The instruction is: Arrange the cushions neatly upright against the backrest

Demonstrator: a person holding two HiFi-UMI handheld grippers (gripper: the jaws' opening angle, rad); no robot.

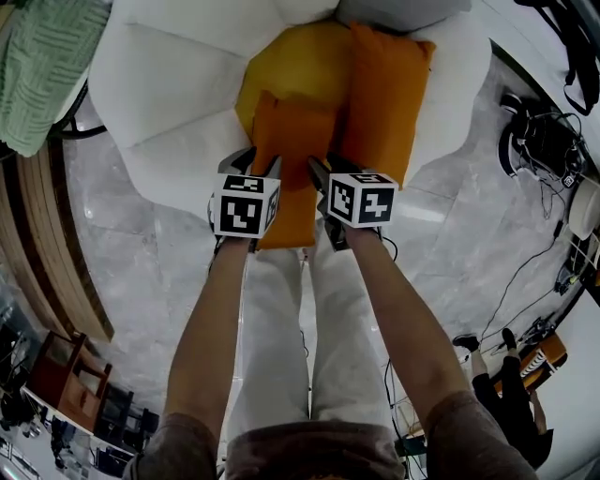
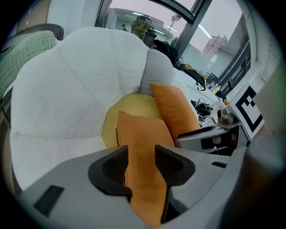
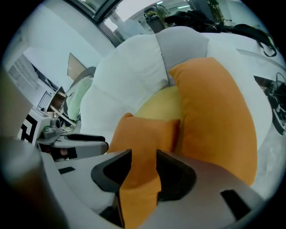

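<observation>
- While parted wide on either side of the small orange cushion (image 1: 292, 141), with its near edge between the jaws and no pinch on the fabric, pictured side by side: left gripper (image 1: 262, 161) and right gripper (image 1: 330, 165), at the front of a white petal-backed armchair (image 1: 159, 84).
- On the seat: the small cushion reaching past the front edge, short of the backrest (image 2: 89, 76). Touching it on the right, a larger orange cushion (image 1: 386, 94), already propped up. Behind both, a round yellow cushion (image 1: 291, 67). At the very back, a pale grey cushion (image 1: 398, 11).
- Judged the step in hand: taking hold of the small cushion to stand it upright.
- To do it well: close both pairs of jaws on the padded edge rather than on the seam alone, and keep the two grips well apart so as to stop any folding or twisting.
- Then lift level, carry back until touching the yellow cushion, and set down on the lower edge. Release only once steady, without toppling the larger orange neighbour.
- No brand, label or legible writing on cushions or chair. Only black-and-white square patterns on the marker cubes (image 1: 246, 204). Sheets at the far left of the right gripper view too small to read.
</observation>
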